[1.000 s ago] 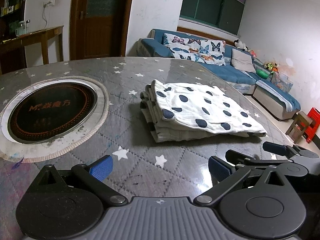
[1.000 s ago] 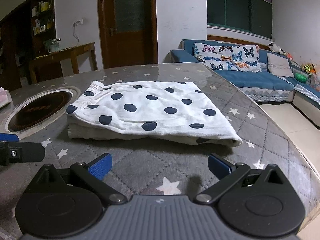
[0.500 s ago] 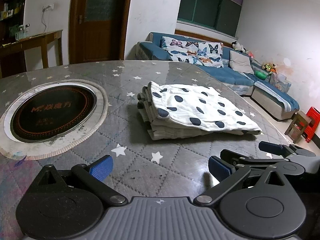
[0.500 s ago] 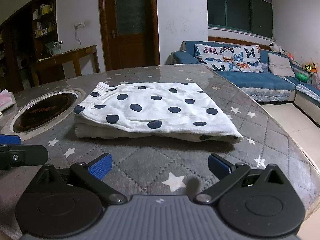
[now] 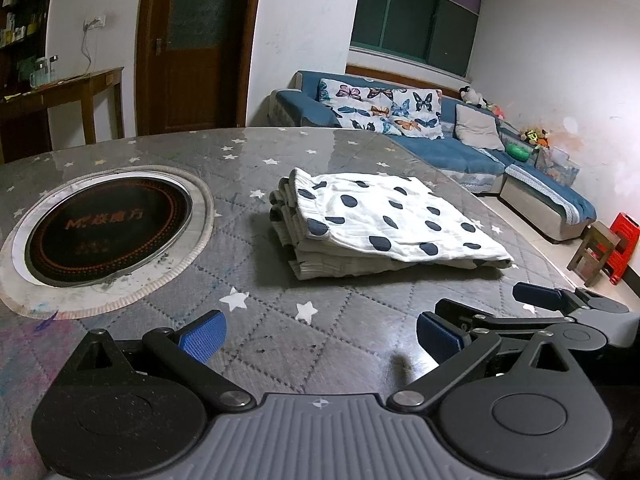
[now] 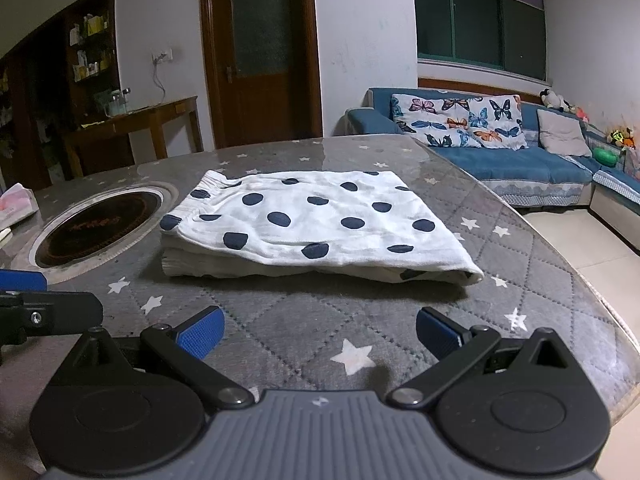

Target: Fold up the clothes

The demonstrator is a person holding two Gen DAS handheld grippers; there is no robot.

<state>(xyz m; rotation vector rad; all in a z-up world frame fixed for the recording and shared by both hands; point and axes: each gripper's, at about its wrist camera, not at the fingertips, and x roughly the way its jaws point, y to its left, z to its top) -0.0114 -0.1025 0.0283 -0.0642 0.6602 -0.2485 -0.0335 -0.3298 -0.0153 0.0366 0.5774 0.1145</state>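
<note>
The folded garment [image 6: 316, 228] lies straight ahead of the right gripper [image 6: 320, 332], well apart, long axis crosswise; the left gripper [image 5: 320, 334] sees it ahead and to the right, so the right is nearer; both grippers are wide and empty; starred tabletop [image 6: 288, 320], inset hotplate [image 5: 106, 224], sofa [image 6: 520, 160] beyond.

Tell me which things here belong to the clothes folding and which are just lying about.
Part of the job:
polka-dot garment, folded in a stack on the table
left gripper, open, empty
right gripper, open, empty

Just lying about:
built-in round cooktop
pink item at the table's far left edge
</note>
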